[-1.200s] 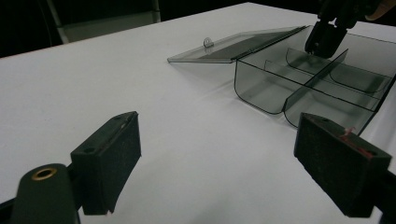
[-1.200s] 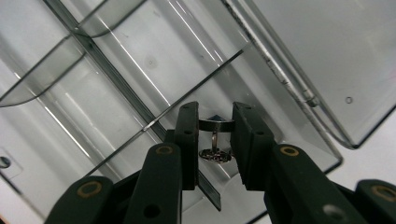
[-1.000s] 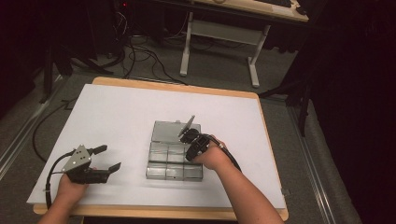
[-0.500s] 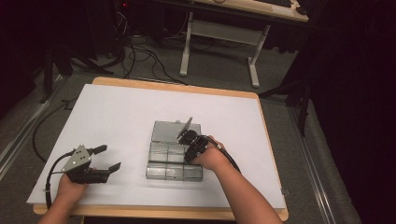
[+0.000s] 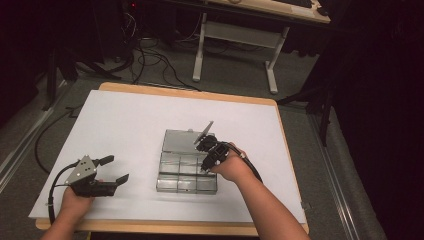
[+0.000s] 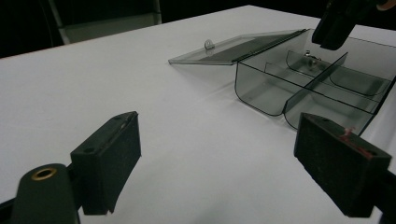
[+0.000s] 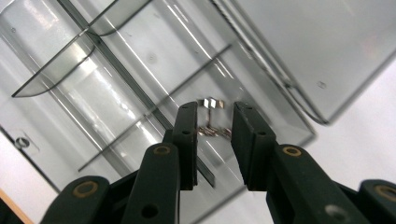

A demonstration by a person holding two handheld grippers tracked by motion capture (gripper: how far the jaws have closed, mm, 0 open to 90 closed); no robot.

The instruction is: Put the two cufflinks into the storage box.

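Note:
A clear plastic compartment box [image 5: 182, 172] lies mid-table with its lid [image 5: 182, 140] swung open flat on the far side. My right gripper [image 5: 205, 152] hangs over the box's right compartments and points down. In the right gripper view, its jaws [image 7: 215, 109] stand partly apart after just closing a little. Nothing is pinched between them. Small metal pieces [image 7: 212, 103] lie on the compartment floor beyond the tips. My left gripper [image 5: 116, 169] rests at the table's near left, wide open [image 6: 219, 158] and empty, facing the box [image 6: 303, 84].
White paper [image 5: 125, 120] covers the wooden table [image 5: 200, 93]. The left gripper's cable [image 5: 52, 187] trails off the near-left edge. A desk frame [image 5: 235, 45] and floor cables stand beyond the far edge. The right gripper [image 6: 338, 23] shows above the box in the left gripper view.
My right gripper has lifted slightly above the box's right side. The left gripper and the box have stayed where they were.

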